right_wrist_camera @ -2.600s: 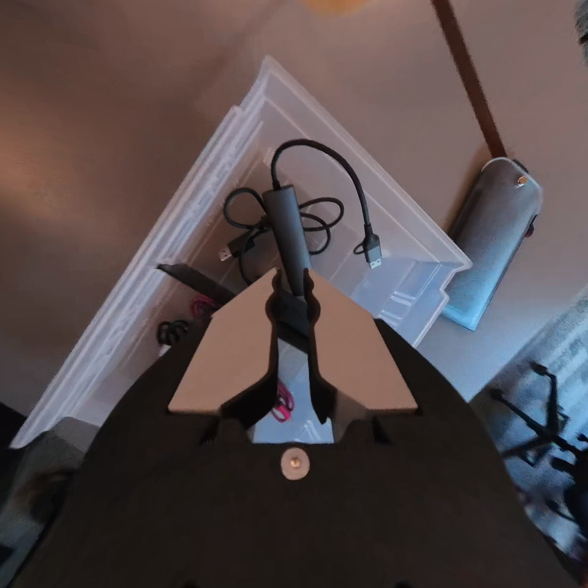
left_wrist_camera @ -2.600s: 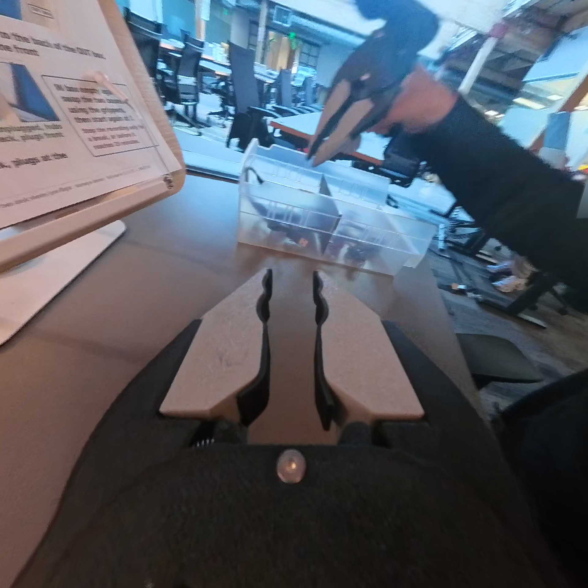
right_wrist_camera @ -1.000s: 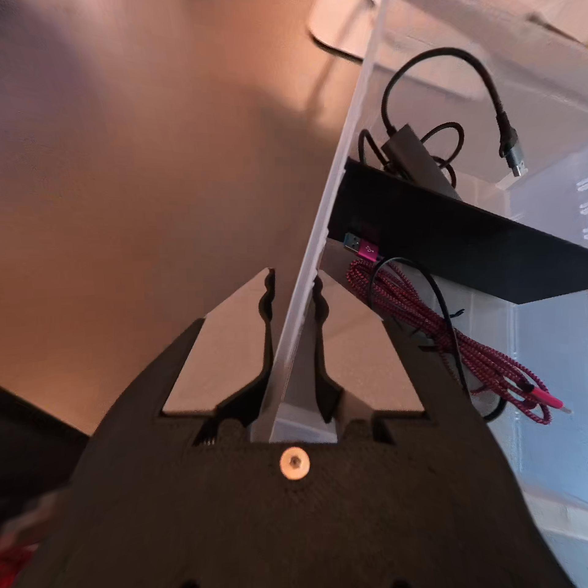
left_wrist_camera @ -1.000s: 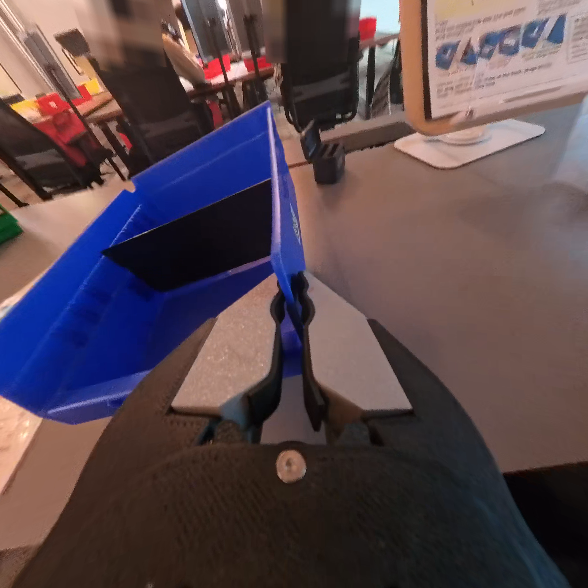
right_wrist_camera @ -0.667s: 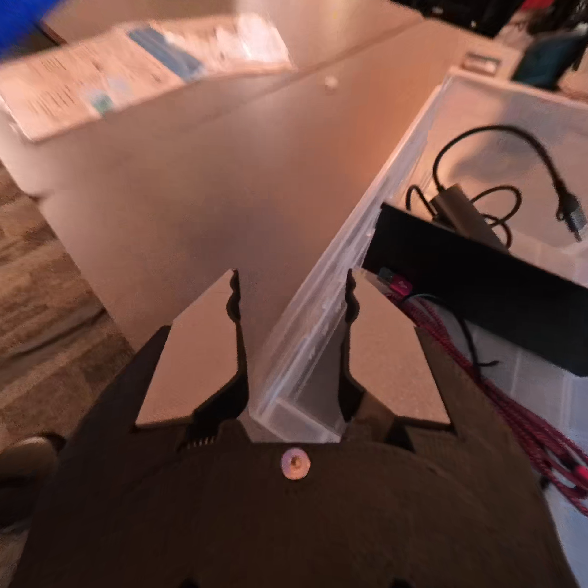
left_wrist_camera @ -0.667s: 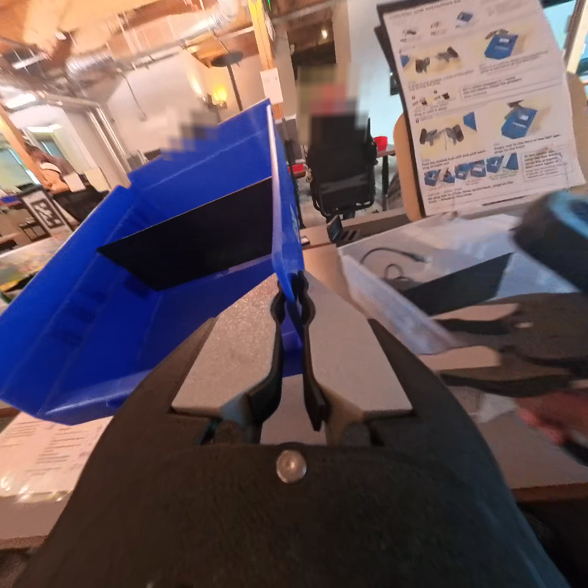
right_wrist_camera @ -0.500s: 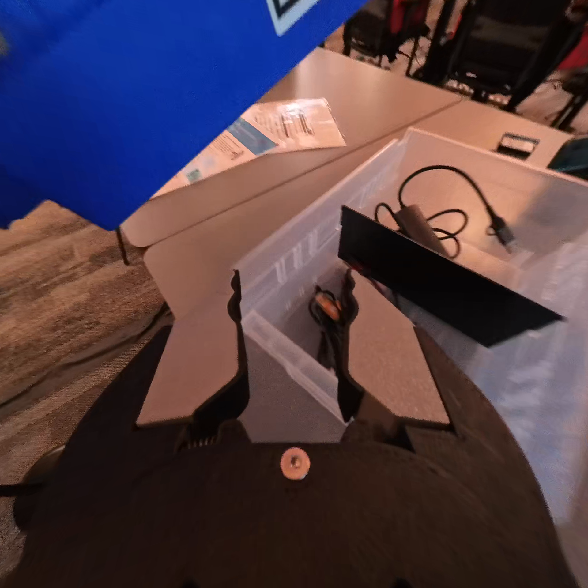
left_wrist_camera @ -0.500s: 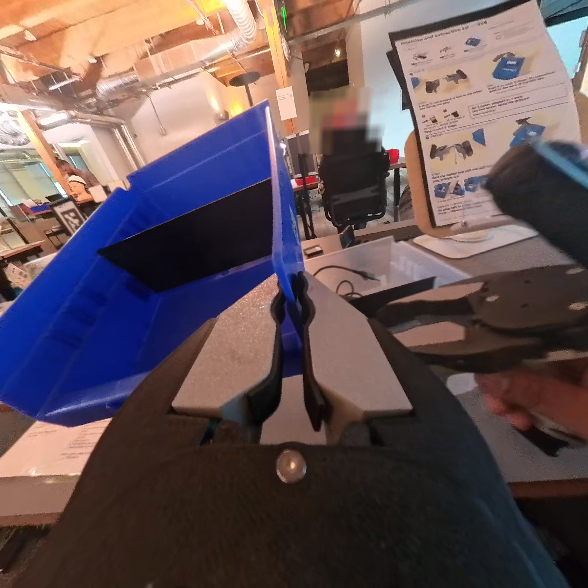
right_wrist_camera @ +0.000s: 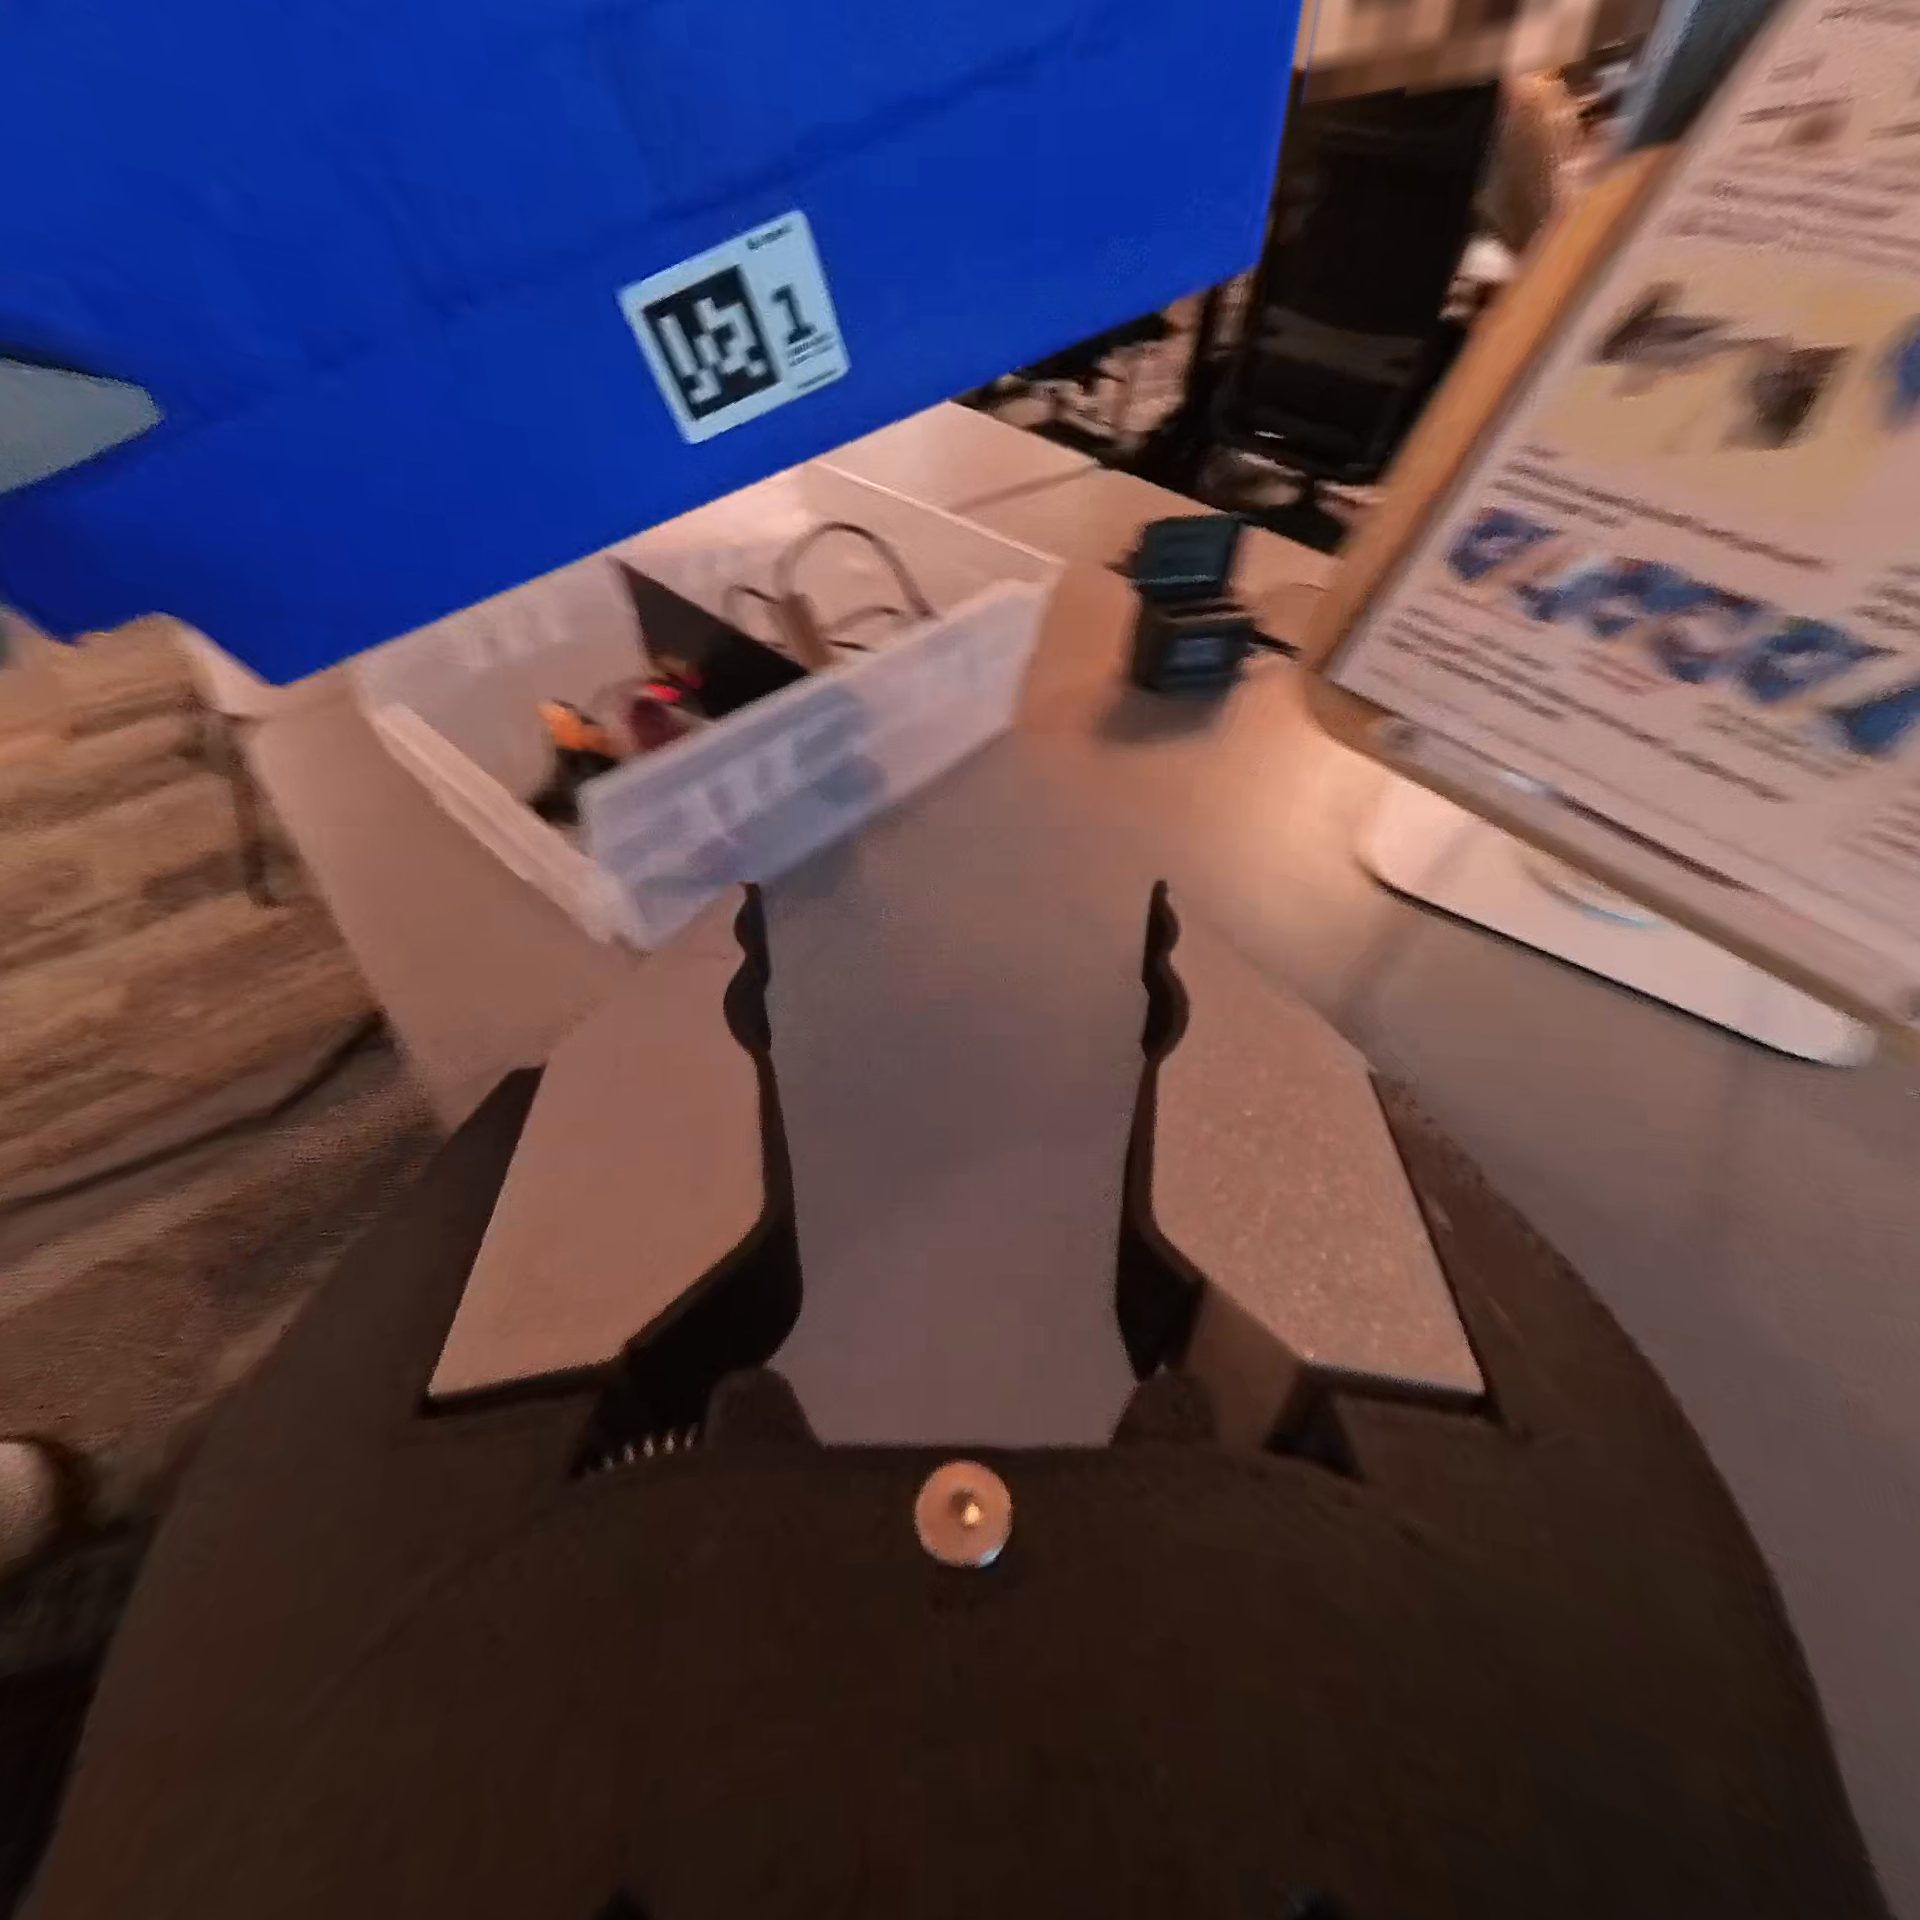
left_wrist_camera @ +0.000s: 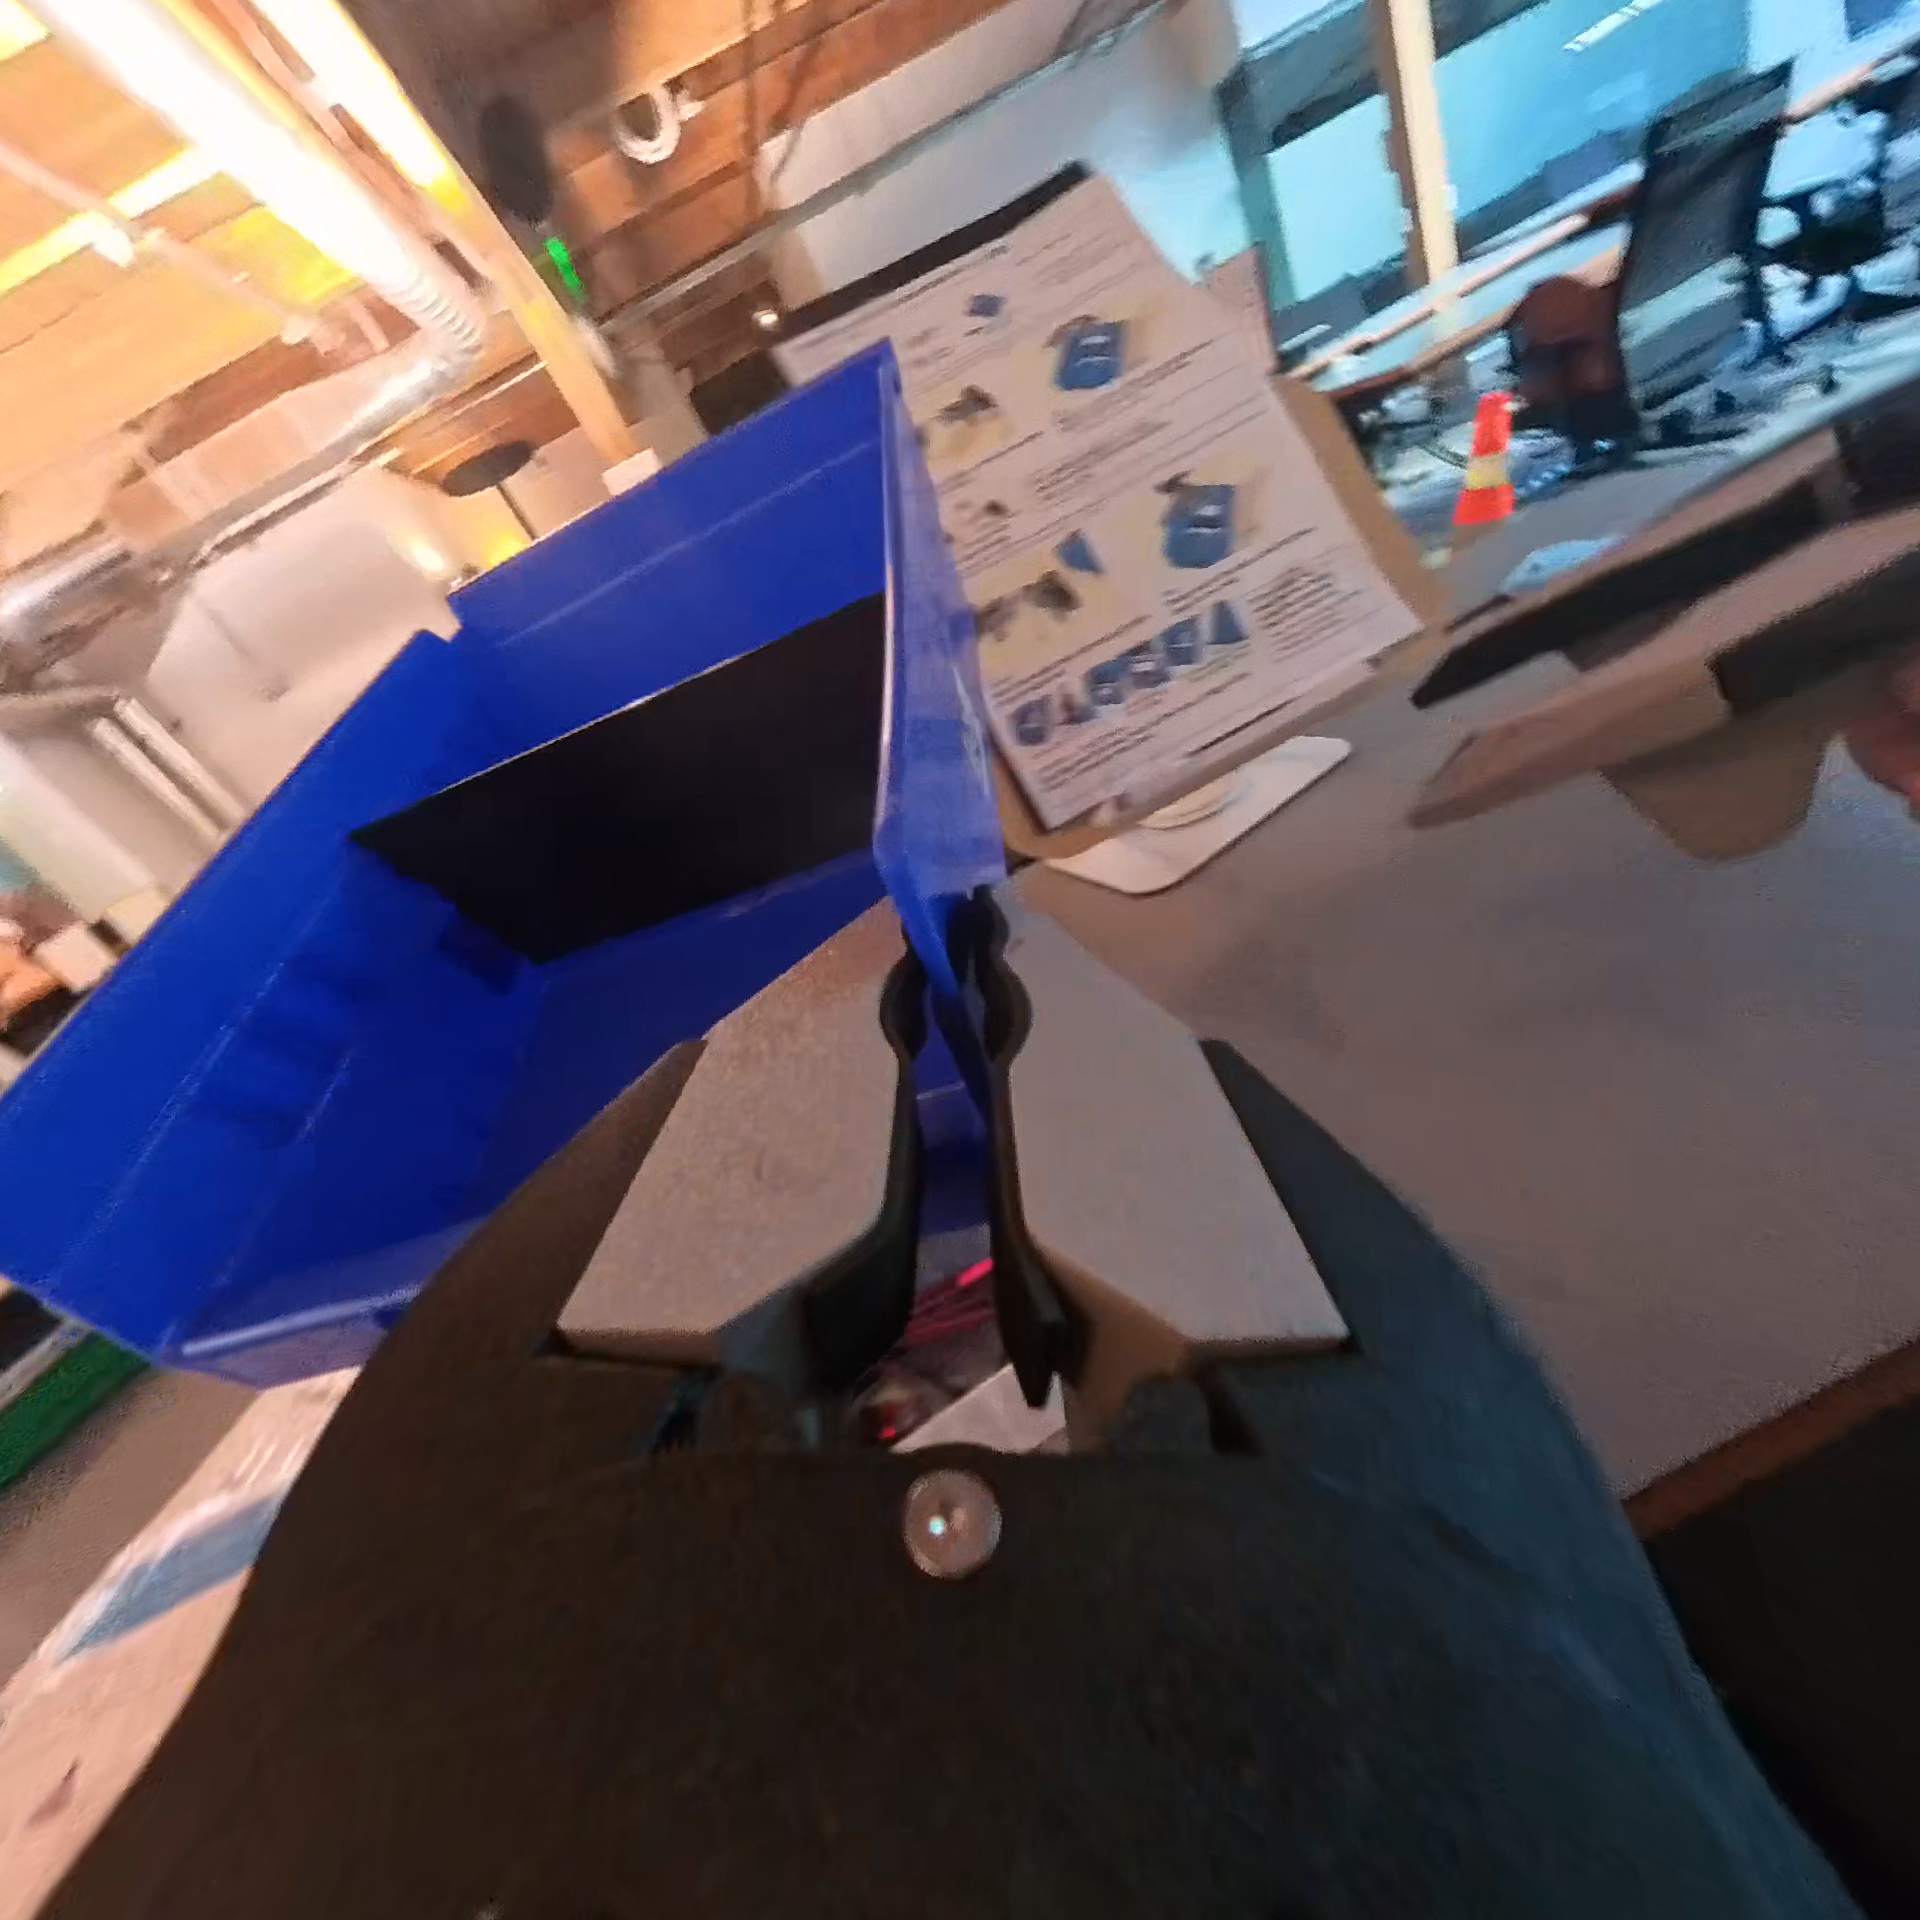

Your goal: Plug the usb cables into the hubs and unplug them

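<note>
left gripper [left_wrist_camera: 954,971] fingers clamped on blue bin [left_wrist_camera: 436,935] wall, lifted, guessing to reposition it | right gripper [right_wrist_camera: 954,971] fingers apart, empty | clear bin [right_wrist_camera: 727,727] of cables on bench [right_wrist_camera: 1558,1195]

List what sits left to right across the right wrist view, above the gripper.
Blue bin → clear bin → small black device → instruction board.
</note>
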Demonstrator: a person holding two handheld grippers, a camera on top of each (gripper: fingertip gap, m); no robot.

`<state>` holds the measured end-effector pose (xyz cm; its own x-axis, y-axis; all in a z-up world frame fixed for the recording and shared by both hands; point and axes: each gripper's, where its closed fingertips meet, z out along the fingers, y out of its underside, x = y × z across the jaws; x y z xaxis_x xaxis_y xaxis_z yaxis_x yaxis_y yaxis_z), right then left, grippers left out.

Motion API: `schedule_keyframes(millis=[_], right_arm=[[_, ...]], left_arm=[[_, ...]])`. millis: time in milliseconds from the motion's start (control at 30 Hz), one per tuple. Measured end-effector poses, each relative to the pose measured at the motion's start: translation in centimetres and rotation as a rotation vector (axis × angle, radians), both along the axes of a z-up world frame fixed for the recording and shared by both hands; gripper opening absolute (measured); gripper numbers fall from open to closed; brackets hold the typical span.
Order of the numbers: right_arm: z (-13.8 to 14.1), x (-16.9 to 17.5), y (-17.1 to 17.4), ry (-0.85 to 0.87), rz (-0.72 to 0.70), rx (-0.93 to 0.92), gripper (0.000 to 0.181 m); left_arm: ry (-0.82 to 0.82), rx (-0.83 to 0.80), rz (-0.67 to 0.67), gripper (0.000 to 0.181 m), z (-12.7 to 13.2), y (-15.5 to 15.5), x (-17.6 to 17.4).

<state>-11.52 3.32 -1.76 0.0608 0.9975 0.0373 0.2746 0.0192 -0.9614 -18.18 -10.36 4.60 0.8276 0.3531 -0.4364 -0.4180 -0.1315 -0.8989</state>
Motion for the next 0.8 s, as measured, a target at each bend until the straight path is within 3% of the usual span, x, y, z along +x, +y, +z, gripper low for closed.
schedule_keyframes(millis=[167,267,467,600,667,800], right_arm=[[-2.2,6.9,11.5,-0.098,-0.453,0.199,0.074],[-4.3,9.5,15.3,-0.136,-0.551,0.148,0.08],[-6.6,12.5,18.1,-0.151,-0.594,0.102,0.083],[-7.1,13.0,18.7,-0.164,-0.593,0.082,0.083],[-7.1,13.1,18.7,-0.177,-0.599,0.09,0.07],[-6.8,13.1,18.6,-0.18,-0.604,0.107,0.07]], left_arm=[[0.058,-0.123,-0.145,0.005,-3.4,6.7,6.8],[0.02,-0.203,-0.237,0.006,-6.7,10.2,9.9],[-0.043,-0.355,-0.329,0.005,-13.5,15.2,14.0],[-0.005,-0.389,-0.323,0.006,-15.0,16.4,16.0],[-0.065,-0.392,-0.352,0.004,-15.8,16.8,17.1],[-0.161,-0.408,-0.385,0.009,-17.3,16.8,18.7]])
